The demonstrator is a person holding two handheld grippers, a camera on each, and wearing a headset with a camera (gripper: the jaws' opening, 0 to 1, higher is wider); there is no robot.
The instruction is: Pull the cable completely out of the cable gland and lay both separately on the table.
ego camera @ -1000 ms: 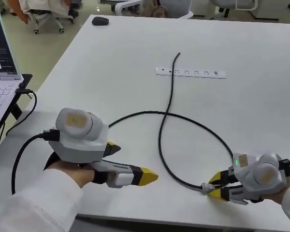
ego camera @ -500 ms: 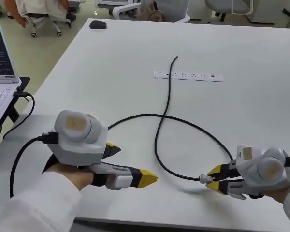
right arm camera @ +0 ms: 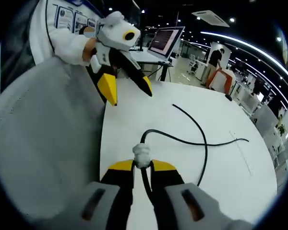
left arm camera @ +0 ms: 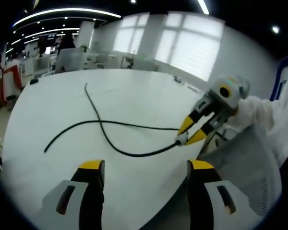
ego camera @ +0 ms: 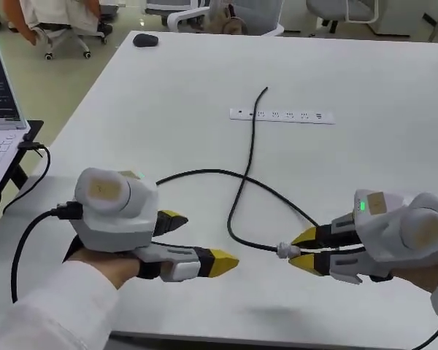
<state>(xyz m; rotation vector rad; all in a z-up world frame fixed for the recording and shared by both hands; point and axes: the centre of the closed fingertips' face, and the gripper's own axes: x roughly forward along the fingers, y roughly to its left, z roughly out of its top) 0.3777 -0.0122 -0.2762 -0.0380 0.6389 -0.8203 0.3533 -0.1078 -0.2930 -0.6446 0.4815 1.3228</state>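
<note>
**Cable gland** (ego camera: 284, 251): small, white, threaded on the near end of the cable. It looks like hard plastic, so expect it to be light and rigid, with a knurled body that gives you purchase. It sits at the tips of your right gripper (ego camera: 304, 250), raised a little above the table (ego camera: 168, 109).

**Cable** (ego camera: 237, 193): black, thin and limp. It crosses itself in one loop on the table, and its far end lies near the power strip (ego camera: 281, 115). It will likely bend and trail rather than push. Take it close beside the gland, where a straight pull will not just drag the slack.

**Right gripper**: jaws closed on the cable just behind the gland, as the right gripper view shows. It is held low and level, pointing left toward your other hand.

**Left gripper** (ego camera: 197, 240): jaws spread wide and holding nothing. It hovers over the near table edge, aimed at the gland but well apart from it.
</note>
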